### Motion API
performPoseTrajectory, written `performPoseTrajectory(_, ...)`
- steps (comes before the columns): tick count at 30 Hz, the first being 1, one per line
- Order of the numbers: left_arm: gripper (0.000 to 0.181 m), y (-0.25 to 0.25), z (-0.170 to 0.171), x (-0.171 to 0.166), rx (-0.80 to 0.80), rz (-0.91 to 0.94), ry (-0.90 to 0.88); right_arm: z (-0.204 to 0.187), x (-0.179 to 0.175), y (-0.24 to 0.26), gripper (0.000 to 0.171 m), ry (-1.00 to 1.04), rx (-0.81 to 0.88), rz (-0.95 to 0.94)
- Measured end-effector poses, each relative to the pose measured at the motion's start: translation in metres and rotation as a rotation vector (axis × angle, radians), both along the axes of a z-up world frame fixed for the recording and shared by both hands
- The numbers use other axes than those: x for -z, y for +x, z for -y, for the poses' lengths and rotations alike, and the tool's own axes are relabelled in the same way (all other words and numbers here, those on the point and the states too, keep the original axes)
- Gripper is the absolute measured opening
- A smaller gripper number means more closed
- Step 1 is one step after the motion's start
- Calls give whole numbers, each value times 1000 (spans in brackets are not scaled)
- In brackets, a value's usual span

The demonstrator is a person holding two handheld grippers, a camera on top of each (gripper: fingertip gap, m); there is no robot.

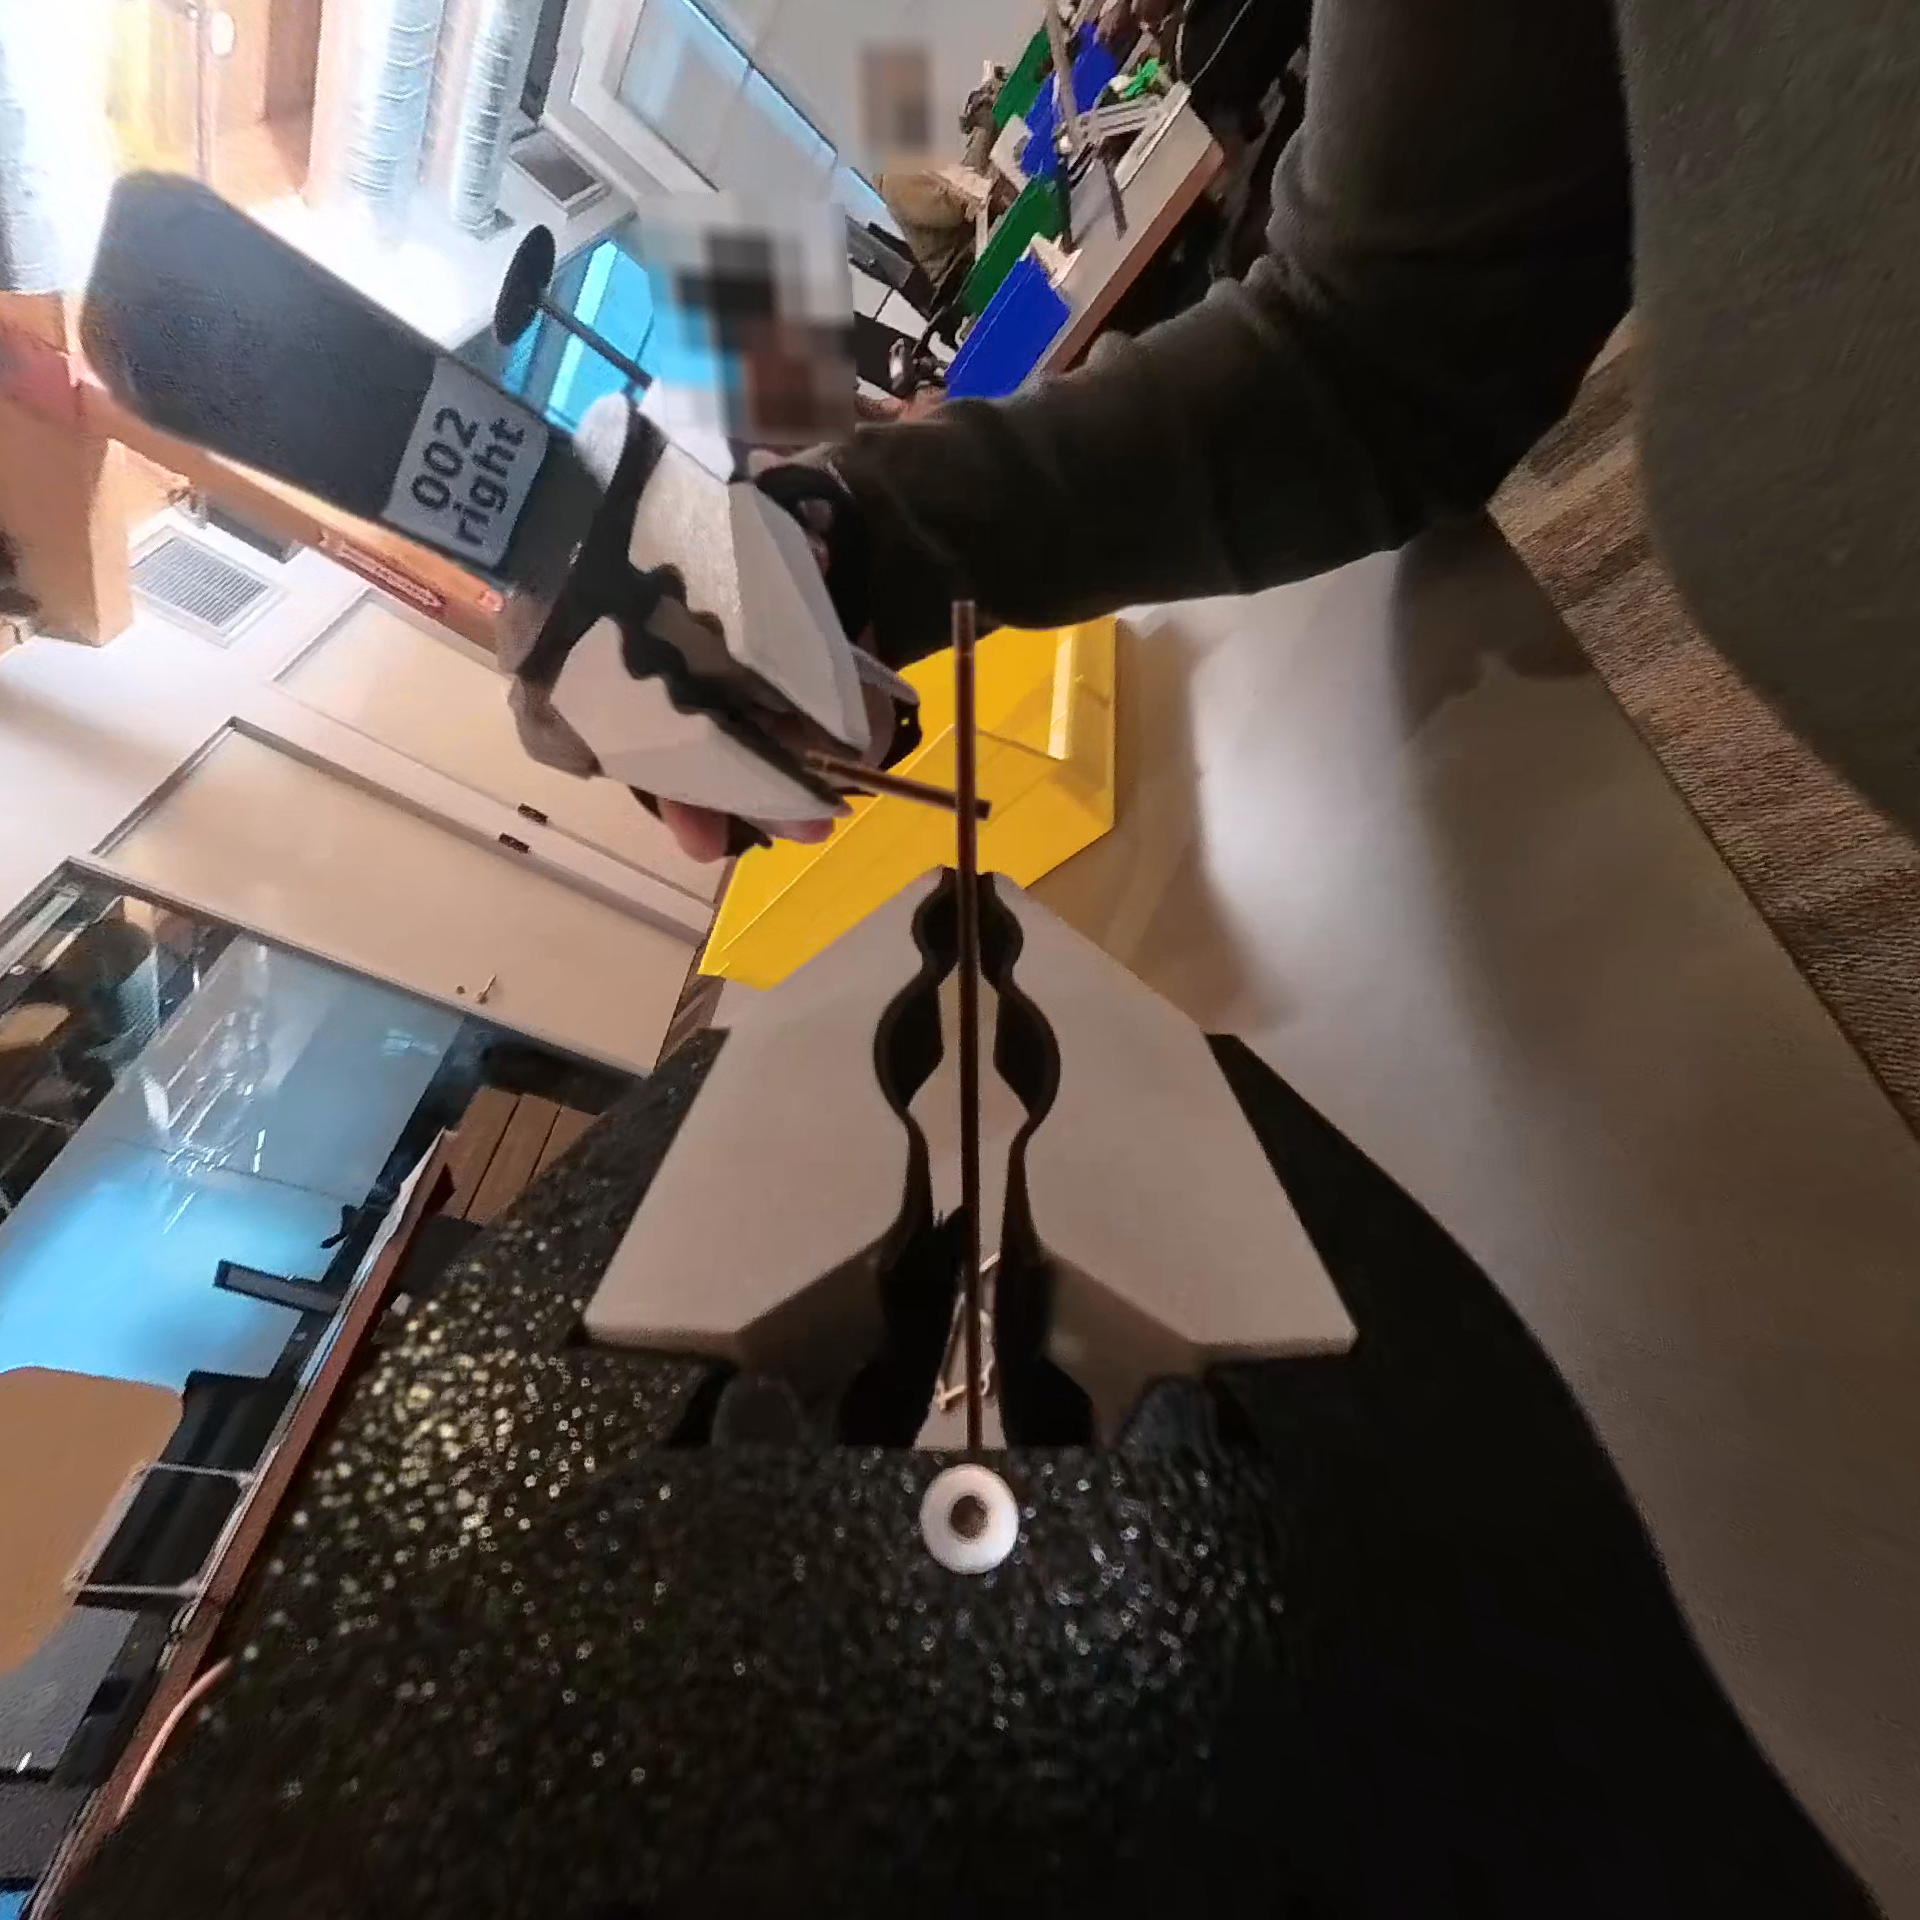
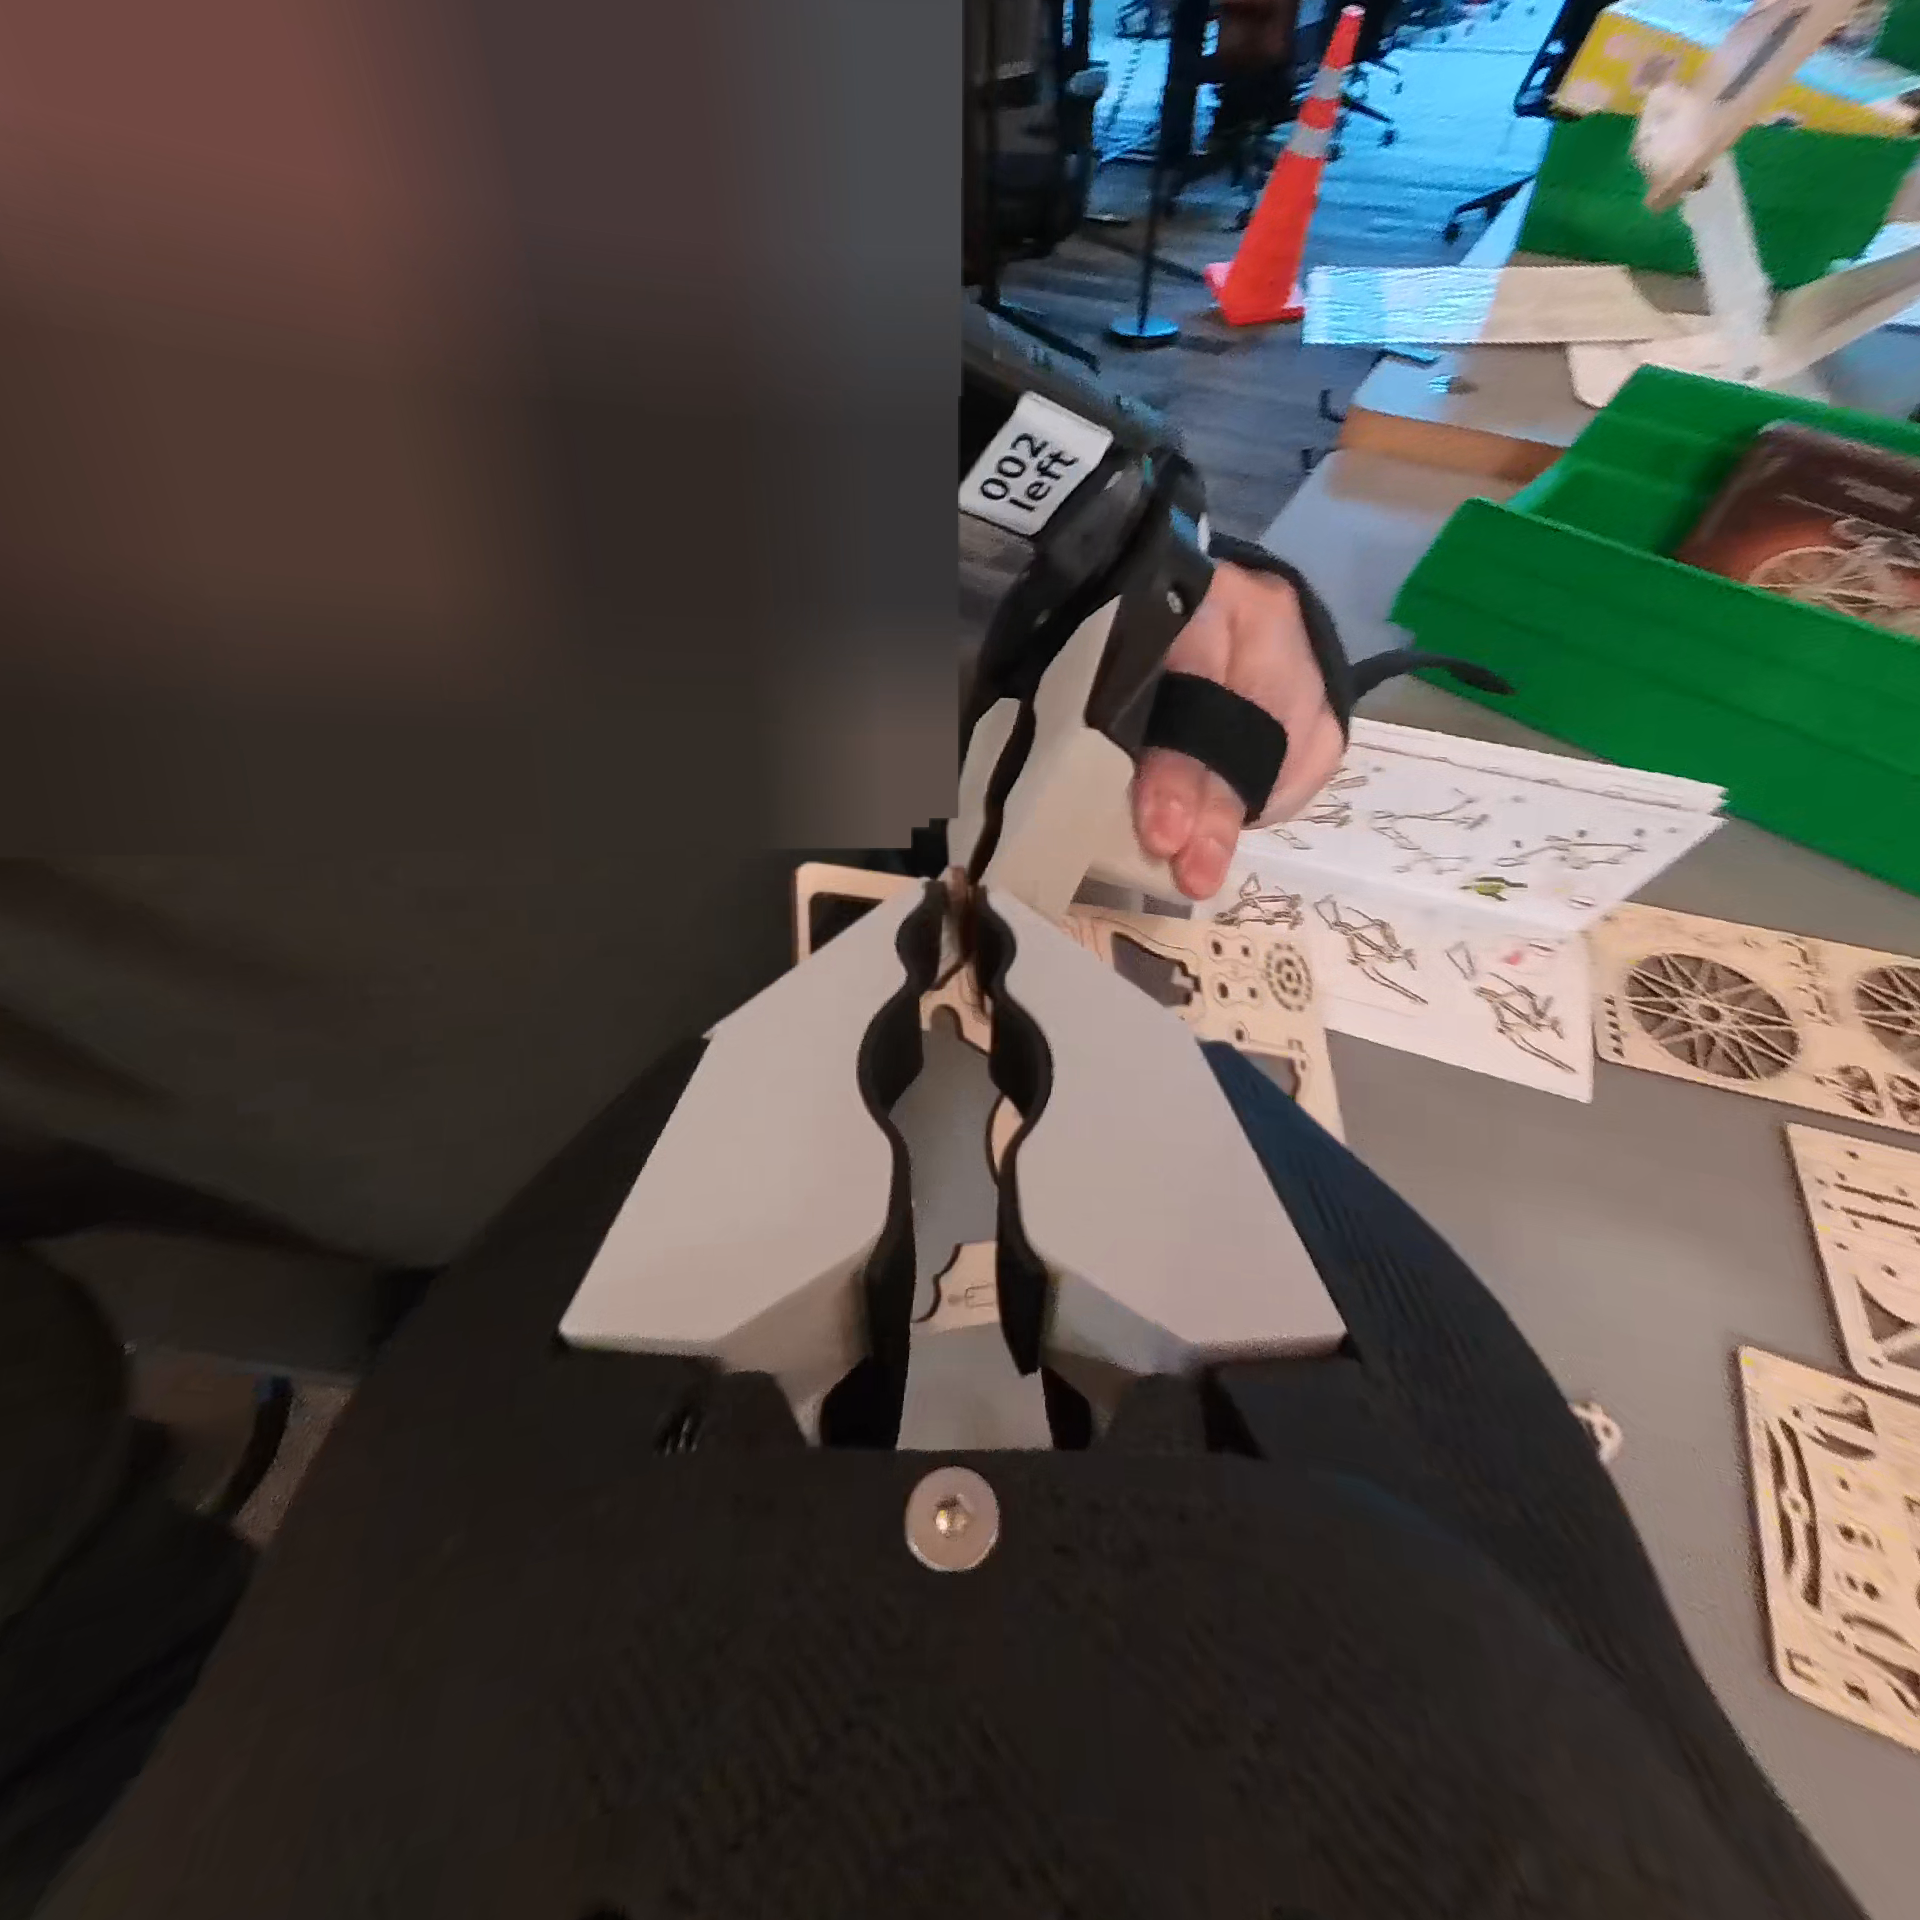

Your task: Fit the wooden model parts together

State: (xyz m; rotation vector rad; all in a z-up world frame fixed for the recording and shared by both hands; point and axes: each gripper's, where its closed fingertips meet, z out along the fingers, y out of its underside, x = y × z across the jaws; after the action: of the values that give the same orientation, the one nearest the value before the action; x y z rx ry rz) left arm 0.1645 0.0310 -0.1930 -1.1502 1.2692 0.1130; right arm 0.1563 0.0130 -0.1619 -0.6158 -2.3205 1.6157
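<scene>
In the left wrist view my left gripper (image 1: 966, 883) is shut on a thin flat wooden part (image 1: 967, 707), seen edge-on, that sticks out past the fingertips. My right gripper (image 1: 831, 779) comes in from the upper left, shut on a second thin wooden part (image 1: 904, 787). That part's end crosses the first part just above my left fingertips. In the right wrist view my right gripper (image 2: 954, 899) is shut on its part (image 2: 966, 920), tip to tip with my left gripper (image 2: 977, 862). The joint itself is mostly hidden by the fingers.
Several laser-cut wooden sheets (image 2: 1704, 1008) and an open instruction booklet (image 2: 1455, 862) lie on the grey table (image 2: 1558, 1247). A green bin (image 2: 1621, 623) stands behind them. A yellow bin (image 1: 1039, 727) sits beyond the grippers. A person's sleeve (image 1: 1195, 468) reaches in from the right. Less than 4 cm separates the two grippers' tips.
</scene>
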Motion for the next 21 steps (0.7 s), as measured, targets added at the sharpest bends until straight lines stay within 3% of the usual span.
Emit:
performPoseTrajectory(7,1,2,6,-11,52,72,-17,2,-18,6,1,-79,-76,-80)
performPoseTrajectory(10,1,2,15,-17,100,100,19,-17,-53,16,0,-255,-68,-175)
performPoseTrajectory(14,1,-16,-4,-32,-61,173,84,-81,-89,-17,0,-398,345,-306)
performPoseTrajectory(18,1,-22,-28,-43,-183,279,93,-134,-92,-33,1,-415,695,-296)
performPoseTrajectory(21,1,-33,-54,-50,-269,509,-15,-164,-94,-30,1,-376,894,-326)
